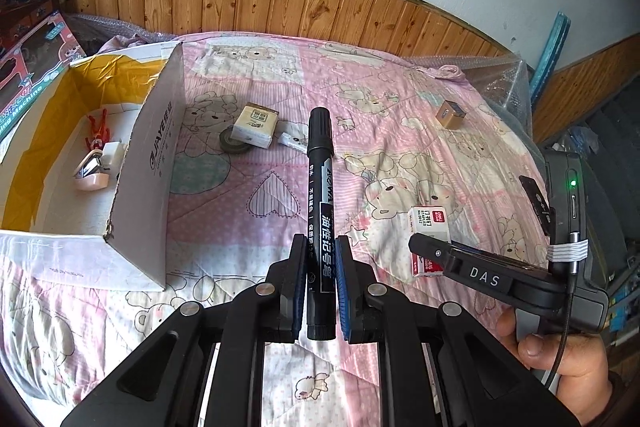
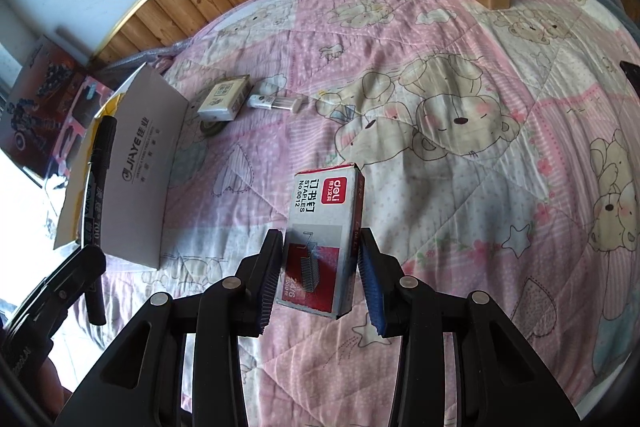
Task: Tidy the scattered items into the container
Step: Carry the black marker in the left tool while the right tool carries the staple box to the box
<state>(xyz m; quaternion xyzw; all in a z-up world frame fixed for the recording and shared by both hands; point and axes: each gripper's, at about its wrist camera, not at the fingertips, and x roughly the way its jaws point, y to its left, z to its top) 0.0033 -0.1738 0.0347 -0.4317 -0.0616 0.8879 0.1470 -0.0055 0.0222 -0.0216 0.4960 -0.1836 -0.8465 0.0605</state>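
The left gripper point(image 1: 320, 279) clamped a black marker point(image 1: 319, 187), its long axis running forward along the fingers, above the bed point(image 1: 400, 99) just right of the cardboard box point(image 1: 156, 163). The right gripper point(image 2: 318, 279) stood open astride a staple box point(image 2: 324, 227), long axis pointing forward.

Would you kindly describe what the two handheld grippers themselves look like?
Both are matte black plastic linkage frames with silver pivot rivets and blue ribbed pads lining the fingers. The left gripper and right gripper look alike. Seen from the left camera, the right unit bears white "DAS" lettering, a green indicator light, and a black cable bound with white ties.
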